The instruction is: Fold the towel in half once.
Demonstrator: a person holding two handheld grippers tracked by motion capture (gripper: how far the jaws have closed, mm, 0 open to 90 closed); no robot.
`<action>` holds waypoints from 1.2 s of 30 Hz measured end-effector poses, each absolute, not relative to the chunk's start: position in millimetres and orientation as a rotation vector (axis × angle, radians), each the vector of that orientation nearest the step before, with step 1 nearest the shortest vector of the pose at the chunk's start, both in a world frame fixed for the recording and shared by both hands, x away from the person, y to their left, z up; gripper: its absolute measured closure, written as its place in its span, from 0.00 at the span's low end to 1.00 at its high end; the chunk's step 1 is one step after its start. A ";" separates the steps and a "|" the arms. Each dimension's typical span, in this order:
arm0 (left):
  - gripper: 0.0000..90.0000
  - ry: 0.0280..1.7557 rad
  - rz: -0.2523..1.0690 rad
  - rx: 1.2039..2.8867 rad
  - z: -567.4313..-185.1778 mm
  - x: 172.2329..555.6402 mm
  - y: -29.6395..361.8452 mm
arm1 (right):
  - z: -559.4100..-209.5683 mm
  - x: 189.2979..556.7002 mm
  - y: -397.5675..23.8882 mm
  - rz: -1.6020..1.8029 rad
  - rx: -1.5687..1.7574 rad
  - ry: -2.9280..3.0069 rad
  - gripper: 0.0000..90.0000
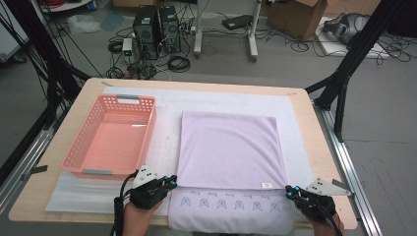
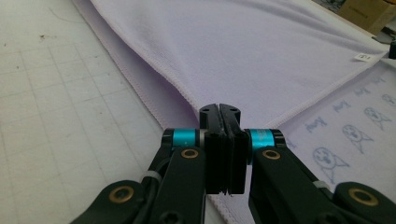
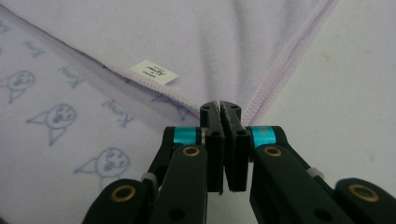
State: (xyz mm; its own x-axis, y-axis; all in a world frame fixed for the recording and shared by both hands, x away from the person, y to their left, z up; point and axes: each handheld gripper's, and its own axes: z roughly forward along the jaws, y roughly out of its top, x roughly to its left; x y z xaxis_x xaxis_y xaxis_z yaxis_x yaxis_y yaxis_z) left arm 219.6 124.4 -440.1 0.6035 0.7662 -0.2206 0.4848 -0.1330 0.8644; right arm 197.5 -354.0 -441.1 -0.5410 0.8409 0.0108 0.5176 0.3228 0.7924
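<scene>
Jaws of both the left gripper (image 1: 169, 181) and right gripper (image 1: 290, 191) are clamping the folded towel's (image 1: 228, 147) near corners, gripping them for another fold on the bench (image 1: 314, 147).

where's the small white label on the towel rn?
The white label sits on the folded lilac towel, near its front right corner in the high view, just left of the right tongs and above the printed strip.

Both claws (image 1: 173, 181) (image 1: 288, 191) pinch the lilac towel's (image 1: 228, 147) near corners (pink basket (image 1: 112, 133) beside).
</scene>
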 end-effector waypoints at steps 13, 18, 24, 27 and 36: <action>0.98 1.028 0.352 1.760 -436.2 183.2 128.2 | -436.8 167.0 -354.8 1.105 1.173 2.198 0.98; 0.98 1.034 0.353 1.749 -435.4 164.3 127.2 | -434.9 148.3 -356.6 1.117 1.158 2.201 0.98; 0.98 1.043 0.356 1.741 -435.5 144.6 127.5 | -434.2 127.6 -355.8 1.120 1.141 2.214 0.98; 0.98 1.049 0.352 1.742 -436.5 134.0 129.3 | -434.4 119.7 -355.8 1.122 1.138 2.220 0.98; 0.98 1.042 0.334 1.749 -436.3 105.2 135.0 | -431.3 91.3 -355.2 1.133 1.138 2.240 0.98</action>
State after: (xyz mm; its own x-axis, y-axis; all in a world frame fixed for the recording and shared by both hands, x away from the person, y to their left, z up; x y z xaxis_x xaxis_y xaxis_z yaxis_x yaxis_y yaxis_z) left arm 105.2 135.0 -436.3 0.5855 0.7733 -0.2432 0.4881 -0.0968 0.8674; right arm 91.3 -355.2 -431.3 -0.5981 0.8011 0.0218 0.4923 0.3458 0.7988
